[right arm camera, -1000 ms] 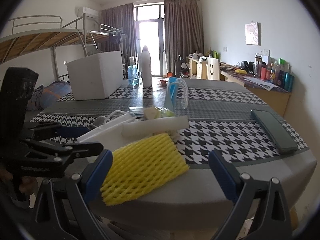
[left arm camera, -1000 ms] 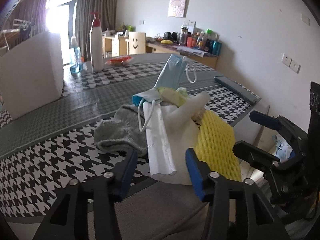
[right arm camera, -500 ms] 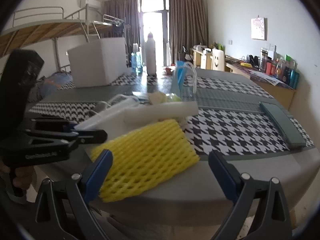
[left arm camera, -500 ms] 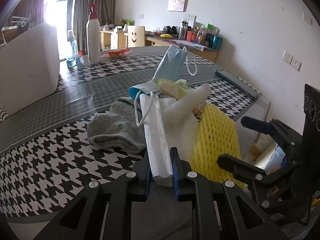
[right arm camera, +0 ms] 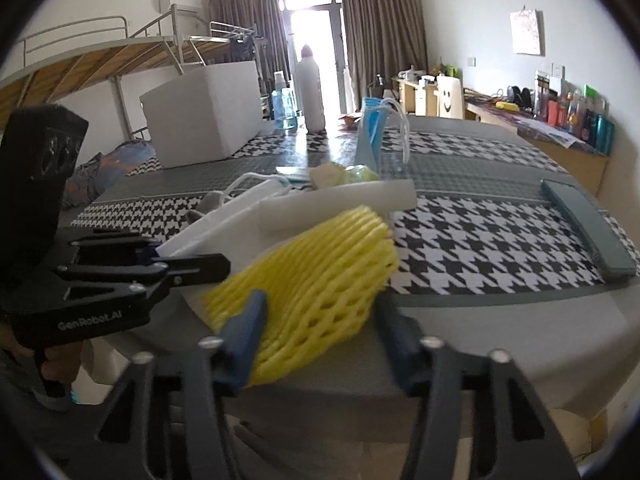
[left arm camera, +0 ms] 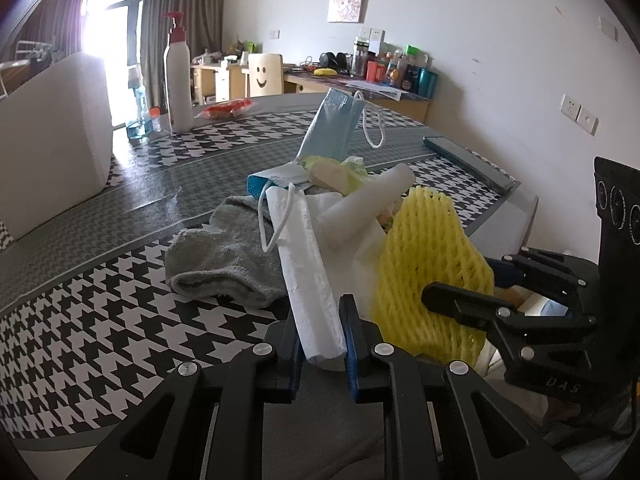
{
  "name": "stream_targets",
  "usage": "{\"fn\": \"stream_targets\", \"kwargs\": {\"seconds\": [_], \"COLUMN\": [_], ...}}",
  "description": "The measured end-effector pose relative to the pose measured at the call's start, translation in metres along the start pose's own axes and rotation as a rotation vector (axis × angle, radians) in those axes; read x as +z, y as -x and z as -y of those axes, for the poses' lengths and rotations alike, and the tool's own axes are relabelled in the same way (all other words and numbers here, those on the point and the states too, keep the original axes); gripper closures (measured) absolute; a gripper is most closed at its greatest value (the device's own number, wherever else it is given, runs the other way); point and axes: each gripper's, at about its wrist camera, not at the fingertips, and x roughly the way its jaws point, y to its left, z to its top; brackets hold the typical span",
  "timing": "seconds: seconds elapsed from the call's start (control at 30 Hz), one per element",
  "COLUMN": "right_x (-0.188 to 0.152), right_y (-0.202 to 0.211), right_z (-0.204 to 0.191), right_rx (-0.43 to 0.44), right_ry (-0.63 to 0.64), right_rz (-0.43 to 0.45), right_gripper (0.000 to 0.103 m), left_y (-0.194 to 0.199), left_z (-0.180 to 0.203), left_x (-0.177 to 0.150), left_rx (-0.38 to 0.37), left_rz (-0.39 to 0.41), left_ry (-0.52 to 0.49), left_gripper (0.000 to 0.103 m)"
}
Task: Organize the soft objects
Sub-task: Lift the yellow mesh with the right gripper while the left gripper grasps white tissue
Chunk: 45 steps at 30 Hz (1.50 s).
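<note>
A grey table with black-and-white houndstooth runners (left arm camera: 80,320) is seen to carry, at its near edge, a pile of soft items; a large white foam box (left arm camera: 52,136) stands well apart at the far left. Within the pile a crumpled grey towel (left arm camera: 224,256) lies to the left, a bulging yellow foam mesh sleeve (right arm camera: 316,280) at the right, a folded white paper tissue (left arm camera: 308,272) between them, a white foam tube (left arm camera: 364,204) resting across the top, and a blue face mask (left arm camera: 332,128) propped upright behind. The left gripper (left arm camera: 322,340) is found pinching the near end of the tissue, its jaws pressed against both sides. The right gripper (right arm camera: 320,328) has just been closing around the mesh sleeve, which is already buckled between the blue pads; firm contact is judged made, though blur obscures it. It is judged that, should either item be drawn away, the foam tube and the mask loop (left arm camera: 276,220) draped over the tissue may be dragged along or tipped off the table edge, since the pile is interleaved. Tearing of the thin tissue under a hard pinch is also considered possible.
</note>
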Motion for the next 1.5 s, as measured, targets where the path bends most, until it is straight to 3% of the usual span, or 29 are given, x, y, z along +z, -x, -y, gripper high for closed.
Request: {"fn": "stream_targets", "kwargs": {"seconds": [0.13, 0.23, 0.73, 1.23, 1.5], "right_x": [0.001, 0.005, 0.018, 0.033, 0.042], "right_y": [0.007, 0.011, 0.025, 0.033, 0.031], "right_z": [-0.001, 0.0, -0.001, -0.015, -0.015], "right_rx": [-0.005, -0.012, -0.046, -0.021, -0.026], "right_ry": [0.014, 0.011, 0.019, 0.058, 0.065], "right_rz": [0.012, 0.028, 0.077, 0.135, 0.153], "right_gripper": [0.076, 0.079, 0.079, 0.08, 0.08], "left_y": [0.008, 0.015, 0.058, 0.096, 0.111], "left_z": [-0.002, -0.003, -0.012, -0.021, -0.027], "left_x": [0.002, 0.004, 0.011, 0.018, 0.022], "left_rx": [-0.008, -0.011, 0.009, 0.132, 0.149], "left_rz": [0.026, 0.045, 0.151, 0.247, 0.279], "left_ry": [0.0, -0.001, 0.011, 0.006, 0.006], "left_gripper": [0.093, 0.098, 0.099, 0.099, 0.099]}}
